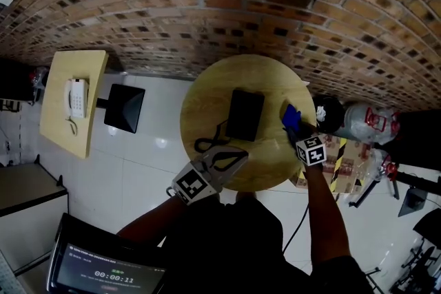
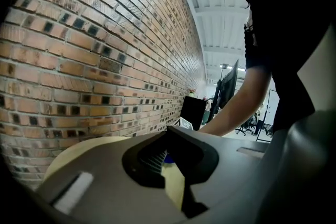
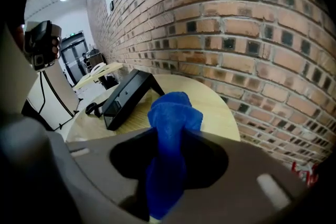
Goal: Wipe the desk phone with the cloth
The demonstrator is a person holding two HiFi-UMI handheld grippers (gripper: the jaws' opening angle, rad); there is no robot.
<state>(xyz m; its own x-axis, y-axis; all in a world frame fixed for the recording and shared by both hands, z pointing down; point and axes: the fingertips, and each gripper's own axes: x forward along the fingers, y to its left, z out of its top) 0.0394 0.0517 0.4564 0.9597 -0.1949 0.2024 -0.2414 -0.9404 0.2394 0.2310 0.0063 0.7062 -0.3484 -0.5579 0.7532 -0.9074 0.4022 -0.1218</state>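
While the round surface (image 1: 207, 93) carries the black desk phone (image 1: 245, 114) at its middle, my left hand-held gripper (image 1: 238, 158) hangs released and empty by the near edge, and my right hand-held gripper (image 1: 293, 126) clenches the blue cloth (image 1: 290, 116) beside the phone's right.

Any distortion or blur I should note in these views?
Head view: strong fisheye, brick wall bows; round table evenly lit. Left gripper view: left claw blurred close up. Right gripper view: blue cloth slightly soft, black desk phone sharper.
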